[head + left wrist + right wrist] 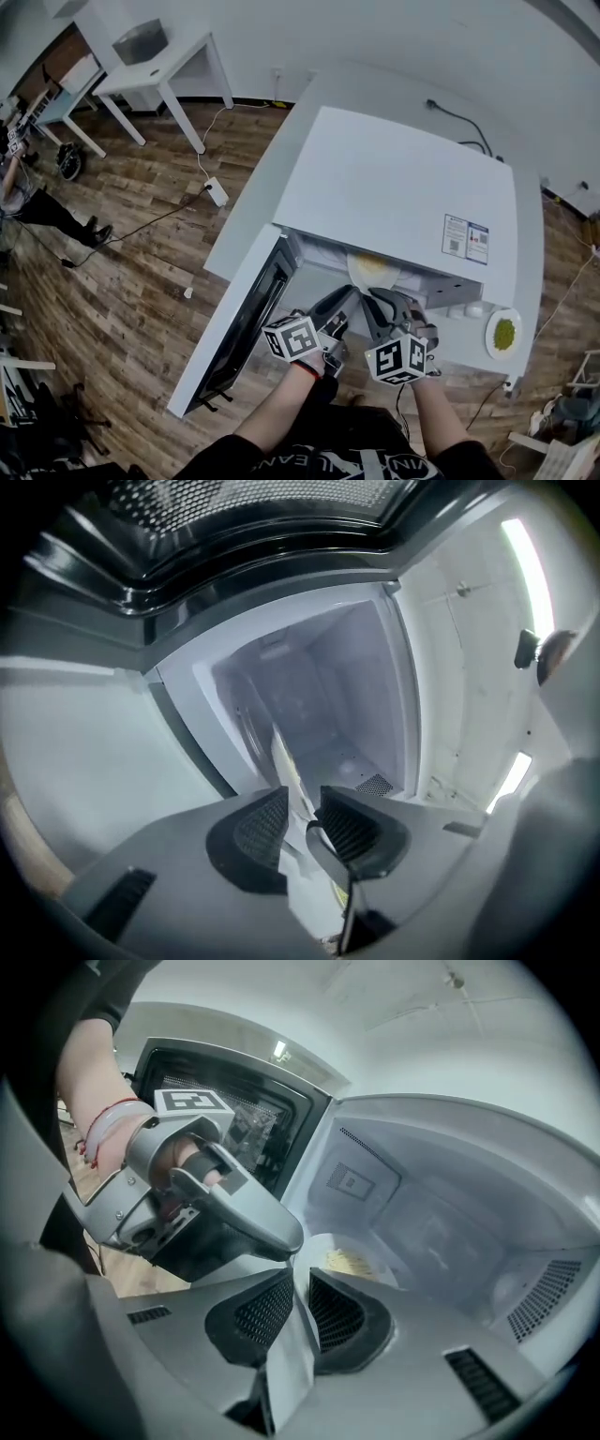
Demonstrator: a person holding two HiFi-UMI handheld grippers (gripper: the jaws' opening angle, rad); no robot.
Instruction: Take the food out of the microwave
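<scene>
A white counter (246,211) stands over a wood-plank floor (141,244) and carries a white microwave (394,187). The microwave door (239,328) is swung open to the left. A white plate (373,272) with pale yellow food (372,266) sits at the mouth of the cavity, partly under the top edge of the housing.

The left gripper (342,298) reaches into the opening. Its jaws are closed on the near rim of the plate, which appears edge-on between the ribbed pads (262,827). The right gripper (380,298) is just beside it, with jaws likewise clamped on the plate rim. The two grippers nearly touch at their tips.

A second small plate (503,333) holding green food rests on the counter to the right of the microwave.
</scene>
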